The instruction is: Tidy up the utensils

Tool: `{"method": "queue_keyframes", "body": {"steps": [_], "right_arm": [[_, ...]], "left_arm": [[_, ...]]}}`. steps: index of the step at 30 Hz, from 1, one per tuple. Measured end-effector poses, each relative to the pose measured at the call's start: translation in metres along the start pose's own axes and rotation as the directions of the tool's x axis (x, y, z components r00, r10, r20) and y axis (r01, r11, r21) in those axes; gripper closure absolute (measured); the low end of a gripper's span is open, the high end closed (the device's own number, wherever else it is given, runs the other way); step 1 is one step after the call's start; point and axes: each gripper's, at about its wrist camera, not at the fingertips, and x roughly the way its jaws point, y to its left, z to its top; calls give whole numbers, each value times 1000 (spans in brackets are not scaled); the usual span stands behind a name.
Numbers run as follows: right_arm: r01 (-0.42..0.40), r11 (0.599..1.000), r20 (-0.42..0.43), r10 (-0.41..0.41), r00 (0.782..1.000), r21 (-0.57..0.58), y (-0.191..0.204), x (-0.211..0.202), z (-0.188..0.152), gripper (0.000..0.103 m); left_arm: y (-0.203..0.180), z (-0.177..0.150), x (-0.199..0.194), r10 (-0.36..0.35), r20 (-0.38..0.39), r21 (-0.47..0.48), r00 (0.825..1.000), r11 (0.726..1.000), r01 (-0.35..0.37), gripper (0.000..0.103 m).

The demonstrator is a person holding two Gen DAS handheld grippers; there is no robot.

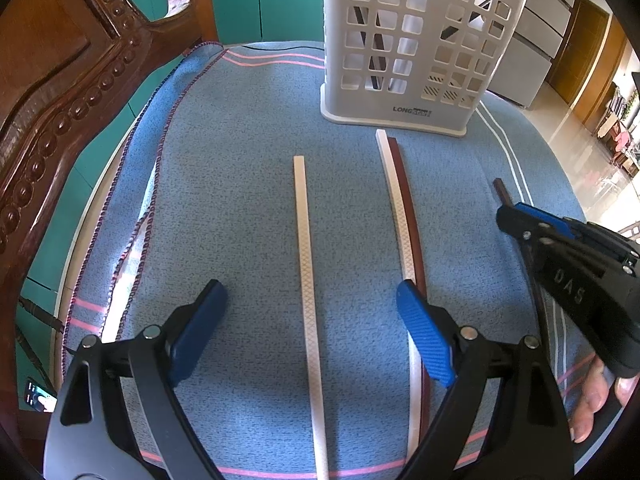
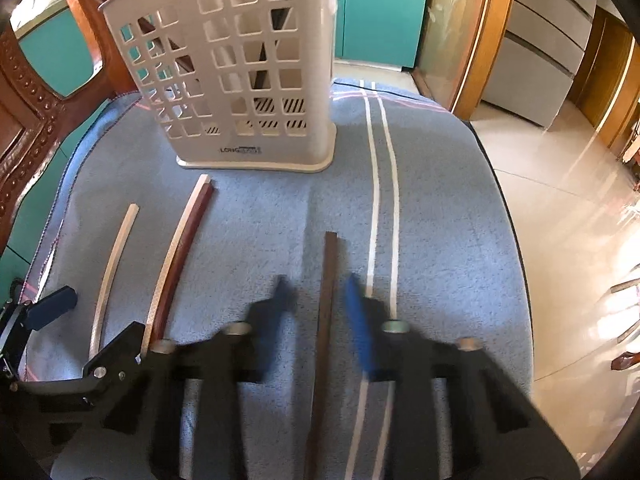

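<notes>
The step in hand is, I judge, to take the dark stick (image 2: 329,256) and bring it to the basket (image 2: 280,156). The stick lies on the cloth (image 2: 260,220) toward its right edge, just beside the two white stripes, and points to the far edge, where the basket stands.

The right gripper (image 2: 318,288) has one finger at each side of this stick. The picture is blurred and a thin gap seems to show on both sides, so I cannot tell if the pads already press on it.

To do it well, the pads should close squarely on the flat sides, near the middle of the stick, so it does not swing when lifted. Then lift straight up before tilting it, thick end up, over a compartment.

The left gripper (image 1: 308,292) has its jaws wide open and holds nothing. The single white stick (image 1: 302,220) lies between its fingers, and the white and red pair (image 1: 400,184) is just to their right. It should not disturb them.
</notes>
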Motion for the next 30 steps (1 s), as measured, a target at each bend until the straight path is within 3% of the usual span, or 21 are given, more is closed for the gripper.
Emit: {"method": "queue_keyframes", "body": {"steps": [2,11,18,23,28,30], "right_arm": [[-14,1000,-2,14,1000,7,-3,1,1,95],[-122,974,15,121,993,189,-41,-9,3,96],[-152,964,6,154,988,218,-47,-8,-2,96],[-159,959,33,156,987,234,-48,-11,2,79],[-156,958,48,148,988,243,-52,-21,-3,74],[-156,956,44,150,988,249,-54,-21,-3,72]], "left_arm": [[0,0,0,1,-1,1,1000,1000,-1,15],[0,0,0,4,0,-1,1000,1000,-4,15],[4,4,1,-5,-4,-12,1000,1000,5,15],[18,11,-1,-88,-4,-65,996,994,87,15],[22,16,0,-95,-5,-70,996,993,94,16],[23,19,0,-96,-4,-62,995,994,95,22]]}}
